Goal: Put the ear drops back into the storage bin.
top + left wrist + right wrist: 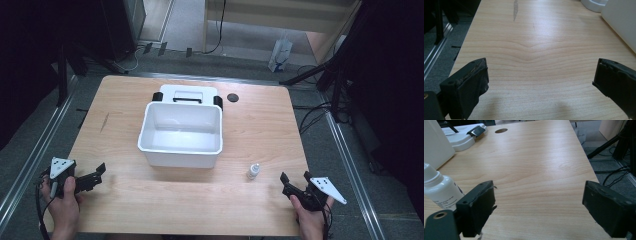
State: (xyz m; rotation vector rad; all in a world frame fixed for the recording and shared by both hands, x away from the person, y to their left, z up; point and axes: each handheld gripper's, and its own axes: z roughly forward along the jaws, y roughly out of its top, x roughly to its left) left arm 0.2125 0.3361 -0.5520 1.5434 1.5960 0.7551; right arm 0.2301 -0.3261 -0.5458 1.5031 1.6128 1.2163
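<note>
Nothing is gripped yet — the work is judged to be at its very start, with both grippers resting near the front corners of the wooden table (240, 200).

The white bin (181, 134) is seen open and empty in the middle of the table, and its white lid (188, 93) with black clips is laid flat just behind it.

The left gripper (99, 172) is held with its jaws wide apart over bare wood, well apart from the bottle. The right gripper (293, 178) is also opened wide, and the small white bottle (253, 171) is standing upright near it, to its left, between it and the bin.

The bottle is white with a white cap and a printed label too small to be read. The next move is judged to call for the right gripper to be turned toward the bottle and closed gently around its body — the bottle is light and could be tipped.
</note>
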